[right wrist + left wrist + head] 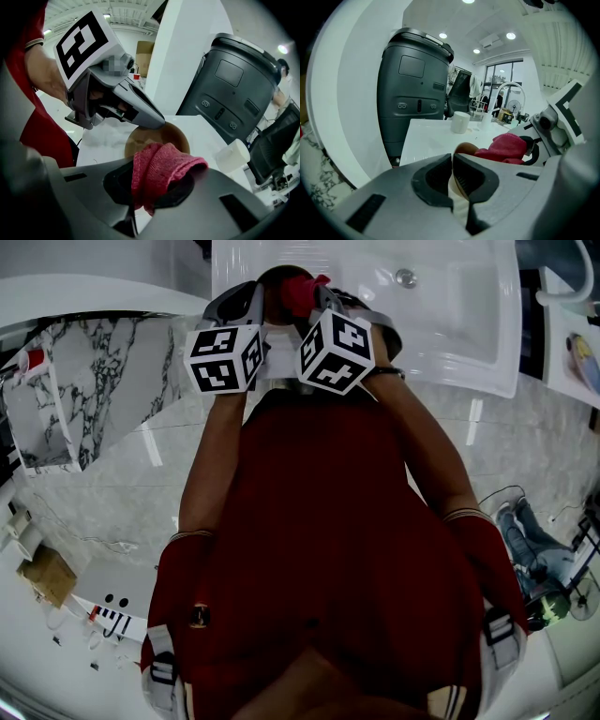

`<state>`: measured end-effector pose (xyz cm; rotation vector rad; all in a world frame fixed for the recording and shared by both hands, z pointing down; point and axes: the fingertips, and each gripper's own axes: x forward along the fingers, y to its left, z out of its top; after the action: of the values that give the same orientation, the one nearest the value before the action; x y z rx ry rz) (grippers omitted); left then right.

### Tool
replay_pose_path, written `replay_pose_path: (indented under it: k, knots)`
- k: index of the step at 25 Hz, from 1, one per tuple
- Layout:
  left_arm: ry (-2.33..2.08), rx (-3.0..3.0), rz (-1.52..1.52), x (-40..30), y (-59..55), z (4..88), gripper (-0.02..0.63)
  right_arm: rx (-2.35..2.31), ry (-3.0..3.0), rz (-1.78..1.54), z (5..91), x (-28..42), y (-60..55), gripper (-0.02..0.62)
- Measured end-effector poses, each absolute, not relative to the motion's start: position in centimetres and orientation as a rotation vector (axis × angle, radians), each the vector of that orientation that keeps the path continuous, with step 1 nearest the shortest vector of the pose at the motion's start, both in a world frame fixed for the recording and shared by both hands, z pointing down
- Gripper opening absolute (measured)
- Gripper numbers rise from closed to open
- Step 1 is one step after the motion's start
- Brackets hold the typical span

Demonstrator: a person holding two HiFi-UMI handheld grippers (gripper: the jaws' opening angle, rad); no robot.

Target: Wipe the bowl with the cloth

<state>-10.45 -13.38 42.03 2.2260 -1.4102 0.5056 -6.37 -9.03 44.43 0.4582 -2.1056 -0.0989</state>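
Note:
A brown wooden bowl (161, 137) stands on the white counter. My left gripper (453, 161) is shut on the bowl's rim (465, 149); the right gripper view shows that left gripper (161, 123) pinching the rim from the near left. My right gripper (152, 185) is shut on a folded red cloth (161, 168), held just above the bowl's near edge. From the left gripper the cloth (506, 146) shows beyond the rim. In the head view both grippers meet at the top, the cloth (298, 292) between them, and the bowl is hidden.
A large dark grey appliance (229, 89) stands at the back of the counter (431, 136). A white cup (230, 157) sits to the bowl's right. A white sink (450, 306) with a curved faucet (511, 86) lies beyond. Marble floor lies below.

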Motion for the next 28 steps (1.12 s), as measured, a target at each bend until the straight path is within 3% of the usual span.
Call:
replay_pose_path:
  k: [28]
  knots:
    - [-1.371, 2.261, 0.369, -9.5, -12.8, 40.6, 0.021, 0.355, -2.253, -0.056, 42.8, -9.4, -7.1, 0.029]
